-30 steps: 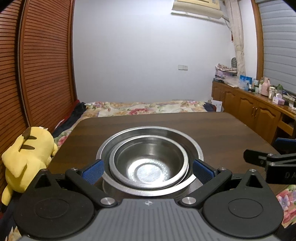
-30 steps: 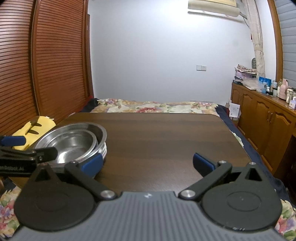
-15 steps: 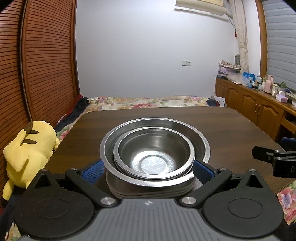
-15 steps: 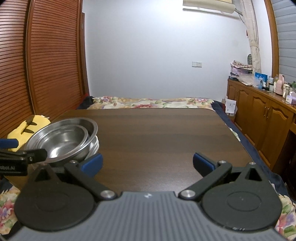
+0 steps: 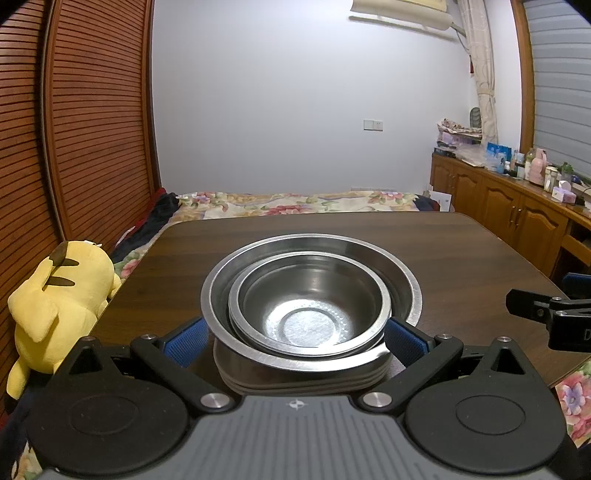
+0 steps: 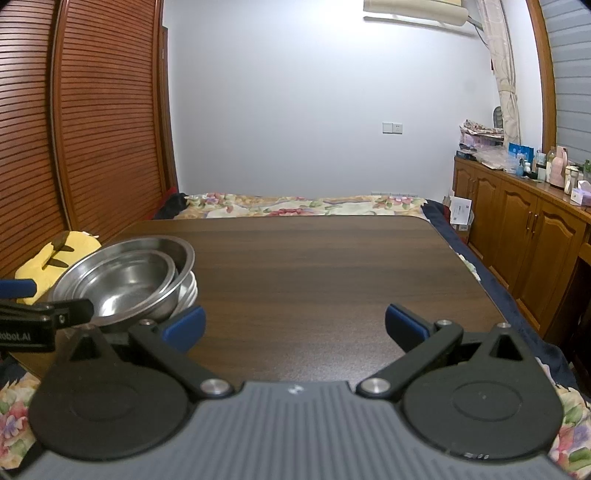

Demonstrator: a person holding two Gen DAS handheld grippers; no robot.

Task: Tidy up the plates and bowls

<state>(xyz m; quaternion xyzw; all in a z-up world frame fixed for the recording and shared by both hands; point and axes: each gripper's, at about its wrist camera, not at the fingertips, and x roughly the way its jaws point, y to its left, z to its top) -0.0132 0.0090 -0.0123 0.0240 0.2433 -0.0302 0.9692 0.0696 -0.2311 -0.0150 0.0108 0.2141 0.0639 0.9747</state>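
Straddling stacked bowls (image 5: 310,314), left gripper (image 5: 295,338) — pads half-hidden

A dark wooden tabletop (image 6: 332,266) fills the middle of both views, and a yellow plush toy (image 5: 55,295) sits just off its edge at the lower left. Behind it lies a bed with a floral cover (image 5: 295,203), below a plain white wall with a switch plate (image 6: 392,128) and an air conditioner (image 5: 400,9) at the upper right. Slatted wooden doors (image 6: 92,129) take the left, and a wooden cabinet (image 6: 517,229) cluttered with bottles runs down the right.
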